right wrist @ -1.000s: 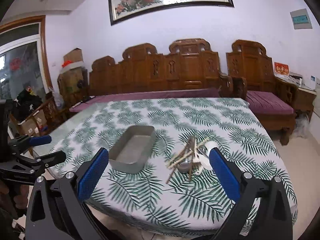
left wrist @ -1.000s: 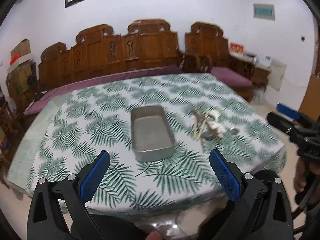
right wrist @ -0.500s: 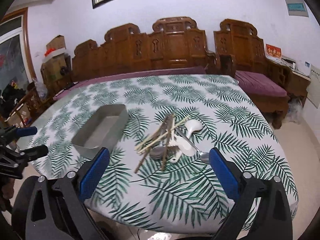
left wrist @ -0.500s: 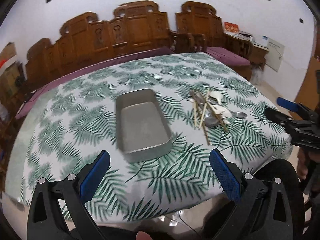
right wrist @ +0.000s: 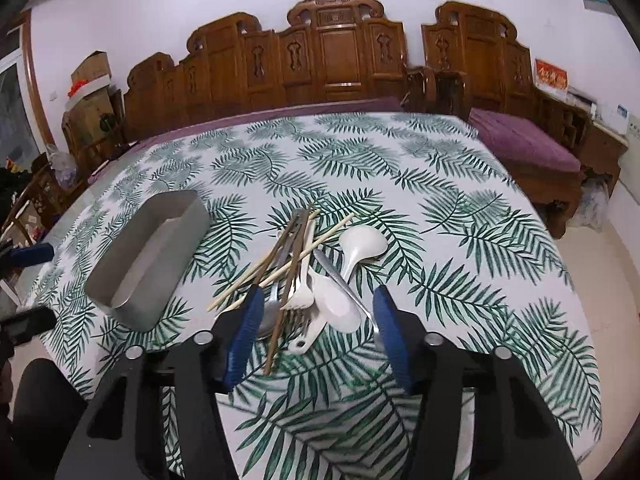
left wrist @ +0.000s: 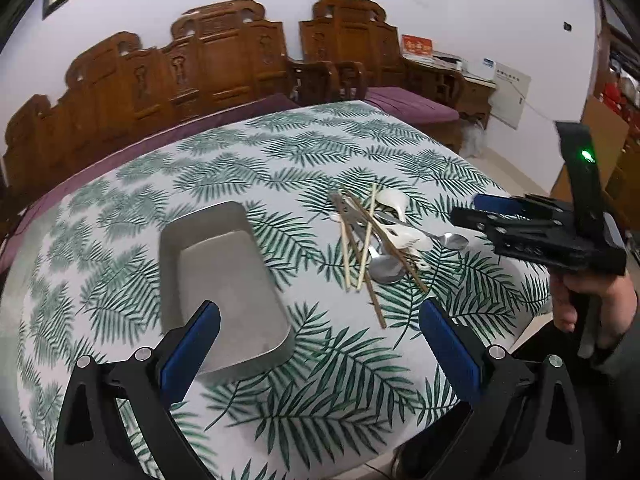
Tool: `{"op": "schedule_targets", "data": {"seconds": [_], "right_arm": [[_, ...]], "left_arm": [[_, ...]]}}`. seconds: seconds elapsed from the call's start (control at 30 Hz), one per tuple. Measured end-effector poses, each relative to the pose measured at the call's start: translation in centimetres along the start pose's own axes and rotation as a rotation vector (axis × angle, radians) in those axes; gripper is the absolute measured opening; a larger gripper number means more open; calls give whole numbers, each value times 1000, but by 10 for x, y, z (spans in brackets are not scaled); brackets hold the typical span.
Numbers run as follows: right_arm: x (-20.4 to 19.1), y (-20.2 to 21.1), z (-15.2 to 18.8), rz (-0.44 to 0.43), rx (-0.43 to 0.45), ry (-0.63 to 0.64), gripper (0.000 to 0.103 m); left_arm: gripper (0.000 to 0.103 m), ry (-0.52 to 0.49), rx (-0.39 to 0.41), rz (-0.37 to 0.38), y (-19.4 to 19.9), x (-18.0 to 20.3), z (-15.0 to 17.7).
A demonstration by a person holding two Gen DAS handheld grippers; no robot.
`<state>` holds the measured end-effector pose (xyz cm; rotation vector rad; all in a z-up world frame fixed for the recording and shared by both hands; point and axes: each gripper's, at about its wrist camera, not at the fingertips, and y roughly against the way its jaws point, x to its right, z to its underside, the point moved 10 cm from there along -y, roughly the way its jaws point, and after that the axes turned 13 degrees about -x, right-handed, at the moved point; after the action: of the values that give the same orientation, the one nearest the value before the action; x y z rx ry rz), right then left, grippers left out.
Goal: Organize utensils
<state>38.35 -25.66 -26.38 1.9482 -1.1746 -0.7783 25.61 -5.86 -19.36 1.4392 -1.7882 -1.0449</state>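
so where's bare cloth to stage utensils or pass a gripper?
Free: the strip between the metal tray and the utensil pile; the whole far half of the tablecloth toward the wooden bench; the cloth right of the white spoon. Crowded: the pile itself, chopsticks and spoons crossed over each other, with the closing right gripper nearing its near end.

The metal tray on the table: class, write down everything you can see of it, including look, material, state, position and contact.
The metal tray is a rectangular, dull grey pan that looks like brushed steel, with rounded corners and upright walls. It is empty and sits upright and flat on the leaf-print tablecloth. It lies apart from the pile of utensils, which is to its right in both views. Nothing touches it but the cloth; the left claw is above its near end, jaws wide, without contact.
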Motion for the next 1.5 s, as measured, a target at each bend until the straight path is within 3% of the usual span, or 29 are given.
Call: {"op": "schedule_targets", "data": {"seconds": [0.3, 0.6, 0.73, 0.97, 1.1, 1.2, 1.33, 1.5], "right_arm": [[30, -61, -15, 19, -116, 25, 39], [49, -92, 8, -30, -213, 39, 39], [56, -97, 13, 38, -239, 73, 34], [45, -104, 9, 48, -234, 150, 31], [30, -105, 9, 34, -246, 226, 11], [27, -104, 11, 6, -254, 233, 5], [22, -100, 14, -52, -257, 215, 4], [28, -84, 1, -110, -199, 150, 4]], "left_arm": [[94, 3, -35, 43, -27, 4, -13], [87, 35, -63, 66, -49, 9, -14], [87, 39, -72, 70, -53, 12, -11], [87, 52, -88, 66, -58, 13, -8], [87, 58, -97, 56, -59, 14, -4], [87, 58, -105, 45, -59, 14, -2], [87, 67, -115, 46, -61, 17, -4], [87, 69, -120, 56, -70, 25, -12]]}}
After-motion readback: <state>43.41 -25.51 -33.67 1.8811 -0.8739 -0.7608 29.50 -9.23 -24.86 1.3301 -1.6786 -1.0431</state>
